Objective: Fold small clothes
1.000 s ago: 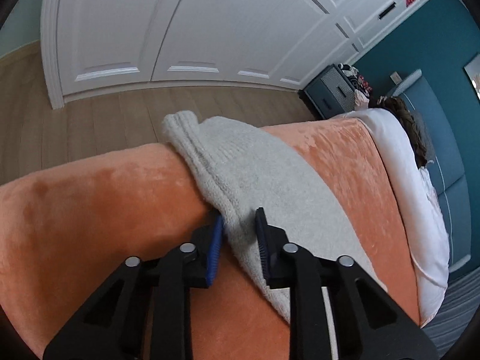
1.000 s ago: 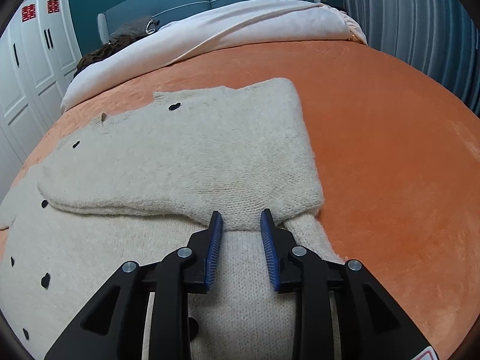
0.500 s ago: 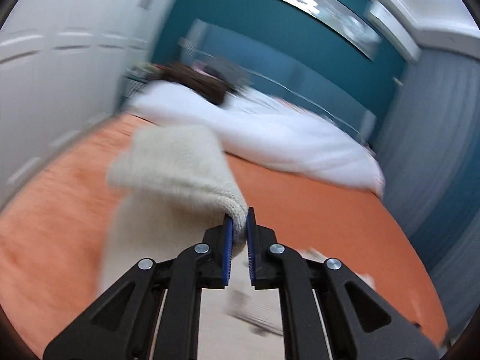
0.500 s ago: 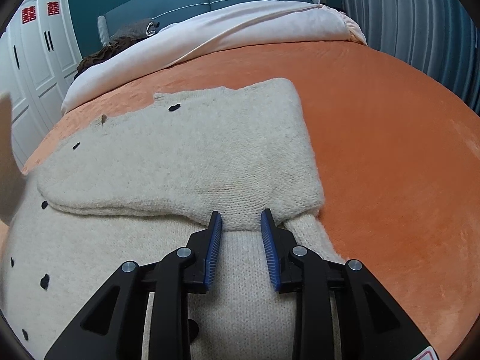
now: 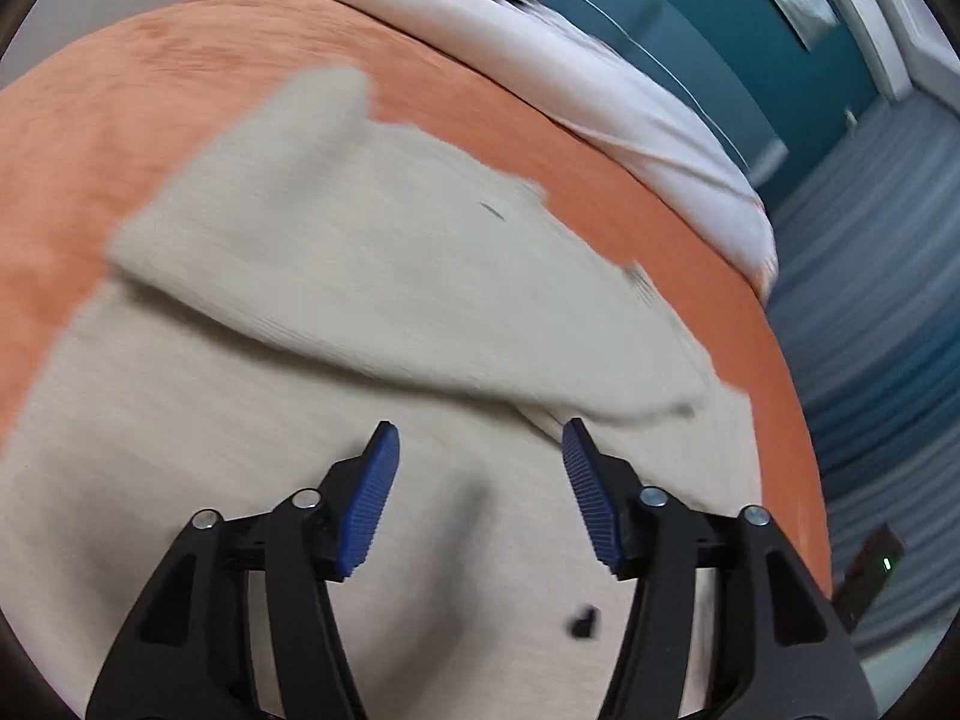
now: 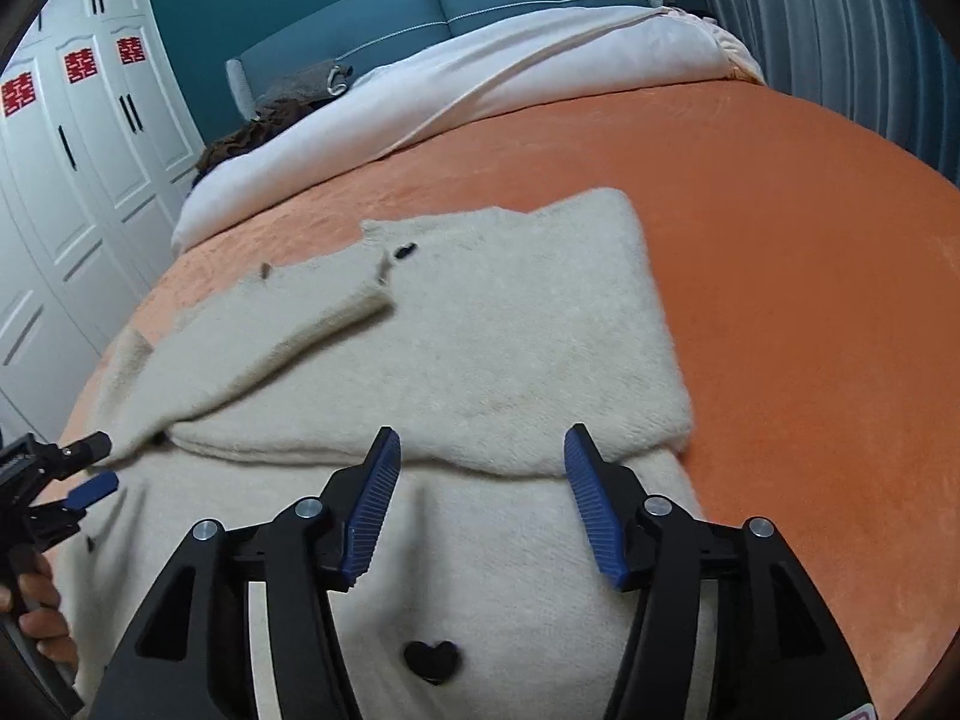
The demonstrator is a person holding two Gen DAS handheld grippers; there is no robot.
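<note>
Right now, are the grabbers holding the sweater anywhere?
No. The left gripper and right gripper are both open with nothing between their fingers; the cream sweater lies loose on the bed.

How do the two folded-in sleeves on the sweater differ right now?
The left sleeve lies slanted across the chest, with its cuff near the neckline; the right sleeve lies broad and flat, its edge square with the sweater. The left sleeve overlaps the right one. Both are the same cream knit.
</note>
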